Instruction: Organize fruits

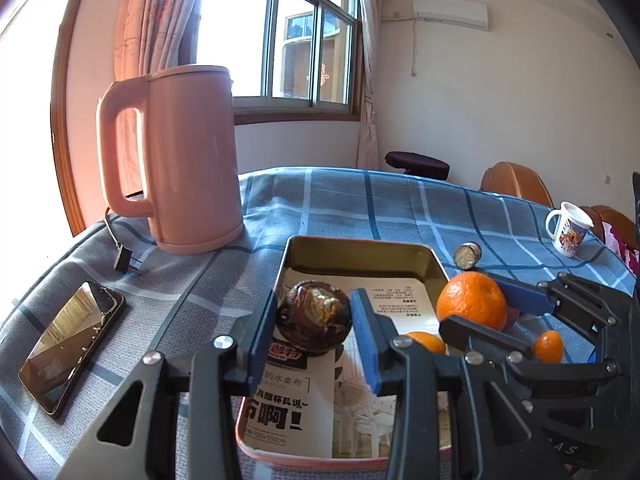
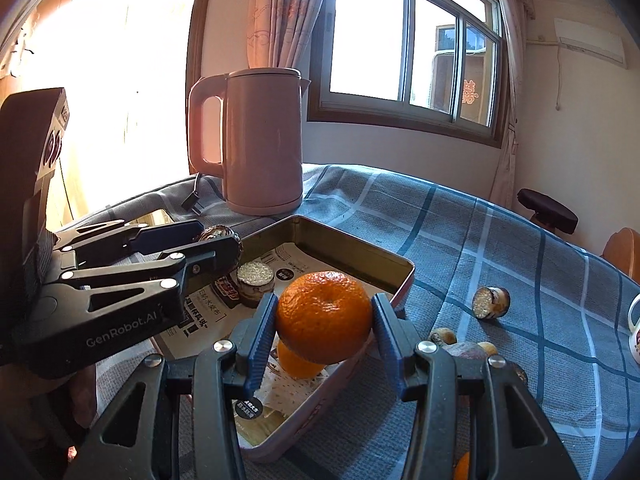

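My left gripper (image 1: 315, 309) is shut on a dark brown ball in shiny gold-flecked wrap (image 1: 314, 322), held over the left part of a metal tray (image 1: 360, 254) lined with printed paper. To its right, my right gripper (image 1: 482, 310) is shut on a large orange (image 1: 472, 300). In the right wrist view the right gripper (image 2: 325, 312) holds that orange (image 2: 324, 316) above the tray's (image 2: 352, 254) near right side. Beneath it a second orange (image 2: 300, 364) lies in the tray beside a foil-topped cylinder (image 2: 256, 282). The left gripper (image 2: 216, 238) stands at the tray's far left.
A pink kettle (image 1: 188, 160) with its plug (image 1: 124, 260) stands behind the tray, and a phone (image 1: 68, 344) lies at the left. On the checked cloth to the right are a small orange fruit (image 1: 549, 346), a foil-ended roll (image 2: 490, 302), small snacks (image 2: 442, 336) and a mug (image 1: 568, 230).
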The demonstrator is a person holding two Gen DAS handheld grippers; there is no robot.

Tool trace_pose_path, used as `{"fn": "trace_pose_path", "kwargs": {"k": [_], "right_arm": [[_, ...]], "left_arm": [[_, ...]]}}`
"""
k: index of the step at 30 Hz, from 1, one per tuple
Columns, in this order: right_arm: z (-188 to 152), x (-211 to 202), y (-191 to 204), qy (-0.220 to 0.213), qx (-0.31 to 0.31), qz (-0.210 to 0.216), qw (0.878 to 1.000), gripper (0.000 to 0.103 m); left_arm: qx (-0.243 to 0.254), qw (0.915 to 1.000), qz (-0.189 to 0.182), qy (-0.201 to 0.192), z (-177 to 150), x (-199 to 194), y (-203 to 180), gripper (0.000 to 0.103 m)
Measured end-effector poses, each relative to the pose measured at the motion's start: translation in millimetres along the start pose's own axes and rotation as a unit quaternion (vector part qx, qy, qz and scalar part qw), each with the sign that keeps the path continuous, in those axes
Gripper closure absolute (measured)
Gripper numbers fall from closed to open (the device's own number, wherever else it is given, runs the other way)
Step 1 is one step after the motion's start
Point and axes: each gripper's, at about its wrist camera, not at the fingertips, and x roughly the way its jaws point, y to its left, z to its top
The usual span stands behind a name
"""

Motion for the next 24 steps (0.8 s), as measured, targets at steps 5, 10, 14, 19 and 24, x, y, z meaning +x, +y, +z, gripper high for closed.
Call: {"fn": "trace_pose_path", "kwargs": {"k": [5, 10, 14, 19, 24], "right_arm": [[-2, 6, 5, 0.009, -0.004, 0.002, 1.000, 0.053], [-1, 10, 8, 0.014, -0.007, 0.003, 1.000, 0.053], [-1, 13, 7, 0.024, -0.005, 0.004, 1.000, 0.053], [-1, 19, 5, 0.038, 0.002, 0.010, 0.999, 0.053], [0, 21, 6, 0.041, 0.000, 0.015, 0.999, 0.053]], "left_arm": [[0.005, 0.9999, 0.008, 0.013, 0, 4, 0, 0.063], [0.007, 0.9996, 0.009, 0.025, 0, 9, 0, 0.063], [0.010, 0.9993, 0.009, 0.033, 0, 13, -1, 0.063], [0.014, 0.9988, 0.009, 0.046, 0, 18, -3, 0.063], [0.010, 0.9983, 0.010, 0.056, 0, 21, -1, 0.063]]}}
